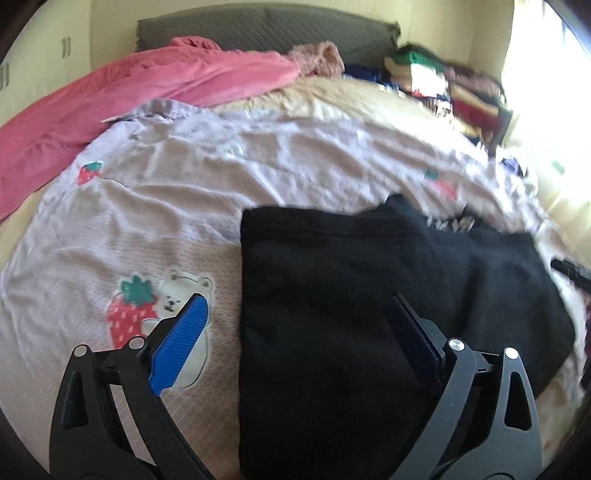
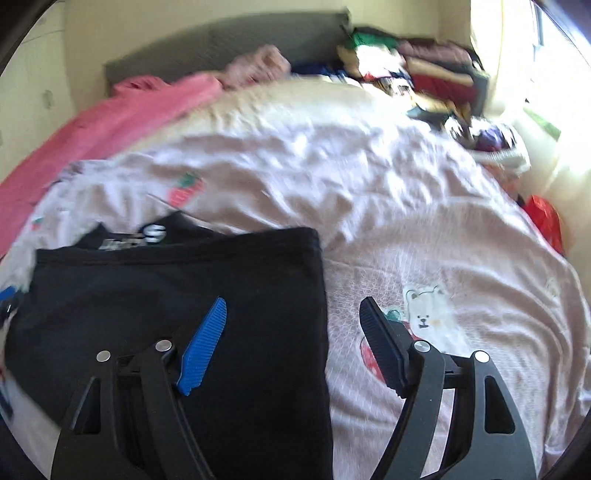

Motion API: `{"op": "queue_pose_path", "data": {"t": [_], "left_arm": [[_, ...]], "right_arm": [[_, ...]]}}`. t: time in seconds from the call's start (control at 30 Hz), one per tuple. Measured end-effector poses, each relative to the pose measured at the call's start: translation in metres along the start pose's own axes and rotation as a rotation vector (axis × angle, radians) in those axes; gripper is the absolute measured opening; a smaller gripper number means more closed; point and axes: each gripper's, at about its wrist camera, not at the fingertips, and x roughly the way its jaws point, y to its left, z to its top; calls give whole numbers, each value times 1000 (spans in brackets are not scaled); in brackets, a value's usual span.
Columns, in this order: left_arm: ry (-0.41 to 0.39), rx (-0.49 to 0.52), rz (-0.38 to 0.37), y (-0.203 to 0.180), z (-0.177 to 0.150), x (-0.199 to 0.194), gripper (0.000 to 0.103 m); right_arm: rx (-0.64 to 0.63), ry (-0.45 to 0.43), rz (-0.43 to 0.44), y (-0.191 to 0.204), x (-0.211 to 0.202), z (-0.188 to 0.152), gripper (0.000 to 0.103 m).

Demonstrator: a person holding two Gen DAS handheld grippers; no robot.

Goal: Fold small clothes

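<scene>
Both hand-held grippers hang over a bed with their jaws spread and nothing between them: the left gripper (image 1: 299,299) straddles the left edge of a black garment (image 1: 369,314), one blue pad over the sheet and the dark pad over the cloth, while the right gripper (image 2: 293,302) straddles the garment's right edge in the same way. The garment lies flat on the bedspread (image 1: 166,221), a pale cover printed with strawberries and bears, already doubled into a rough rectangle with a white-lettered neck label (image 2: 153,233) showing at its far edge. By the look of it one fold is done and another is due; the next move would call for each gripper to come down on its own edge and pinch only the cloth, not the cover beneath. Farther off lie a pink blanket (image 1: 129,96), a grey headboard (image 1: 258,29) and a heap of mixed clothes (image 2: 424,70) beside a bright window.
</scene>
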Motion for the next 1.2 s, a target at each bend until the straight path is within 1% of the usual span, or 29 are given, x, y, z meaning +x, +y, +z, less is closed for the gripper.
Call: {"op": "queue_pose_path", "data": {"t": [0.07, 0.13, 0.17, 0.2, 0.27, 0.3, 0.37, 0.4, 0.43, 0.5, 0.63, 0.8, 0.93, 1.03, 1.1, 1.2], "left_arm": [[-43, 20, -22, -10, -1, -17, 91], [-72, 48, -70, -26, -4, -30, 91], [-73, 71, -97, -37, -8, -33, 91], [-57, 95, -112, -47, -13, -33, 91], [-13, 133, -122, -62, -23, -25, 91], [9, 151, -118, -68, -29, -20, 91], [89, 202, -73, -79, -46, -4, 91], [102, 224, -55, -83, -53, -1, 91], [95, 262, -30, -87, -60, 1, 91], [86, 278, -18, -87, -65, -1, 91], [89, 251, -46, -79, -73, -7, 91], [100, 229, -69, -75, -80, -16, 91], [101, 195, -101, -67, -83, -27, 91], [92, 140, -125, -59, -79, -42, 91], [78, 105, -147, -55, -75, -54, 92], [56, 96, -123, -51, -71, -67, 92]], "right_arm": [[-27, -22, 56, 9, -18, -6, 74], [-71, -17, 124, 23, -28, -15, 74], [-90, -10, 144, 30, -29, -17, 74], [-110, -2, 165, 37, -30, -20, 74], [-146, 26, 214, 51, -26, -26, 74], [-155, 37, 228, 56, -24, -29, 74], [-194, 90, 239, 63, -14, -40, 74], [-210, 135, 199, 63, -5, -47, 74], [-203, 160, 179, 63, -2, -52, 75], [-148, 168, 194, 54, -4, -59, 75], [-170, 162, 174, 53, -12, -71, 75], [-131, 173, 180, 47, -16, -81, 75], [-114, 188, 186, 43, -23, -85, 75], [-101, 196, 186, 43, -33, -84, 76], [-93, 179, 191, 44, -44, -84, 76], [-78, 144, 213, 42, -59, -81, 76]]}}
